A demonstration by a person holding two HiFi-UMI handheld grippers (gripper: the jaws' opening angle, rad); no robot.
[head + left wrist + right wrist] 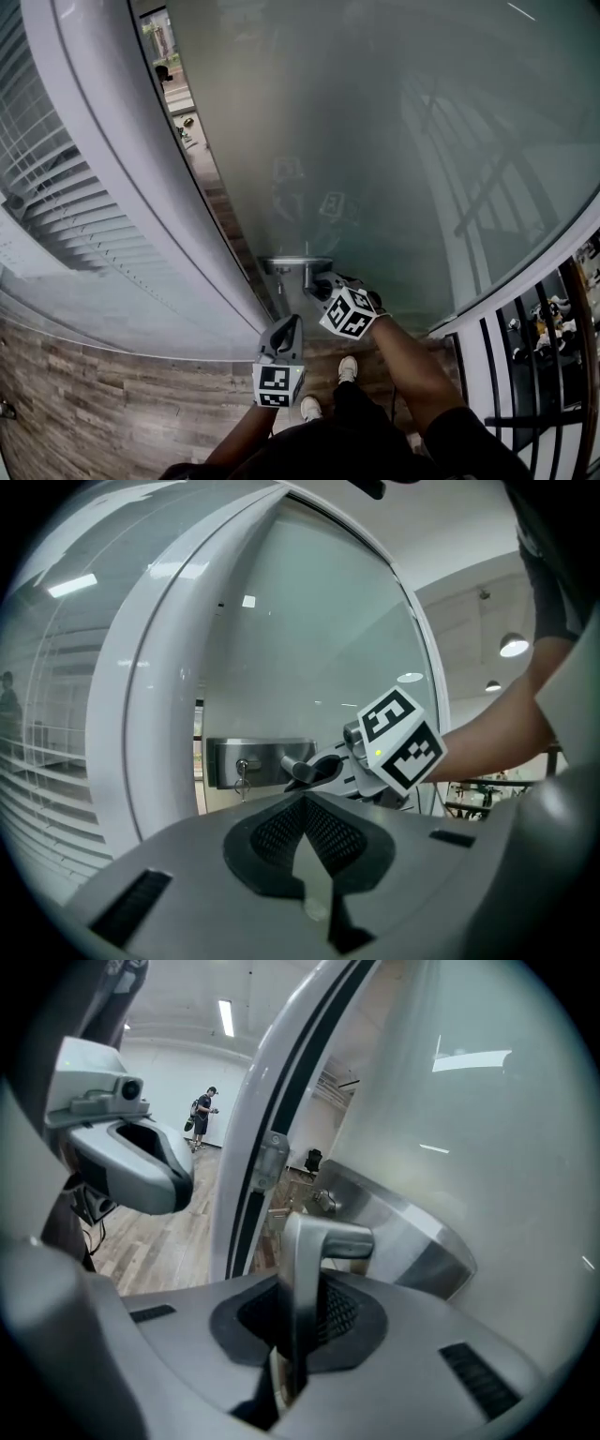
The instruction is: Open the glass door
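The head view looks steeply down from the person's head, and we see the glass door (pixel 375 141), its handle (pixel 302 270) and the wooden floor (pixel 112 403) from above. The left gripper view rides on the left claw (pixel 289 323). It faces roughly level at the door from a short way back, showing us the lock plate (pixel 258 759) and the right claw (pixel 314 769) from the side. The right gripper view sits very near, looking along the right claw at the handle and plate, with the left claw at its left edge. All three views share the handle and lock plate.
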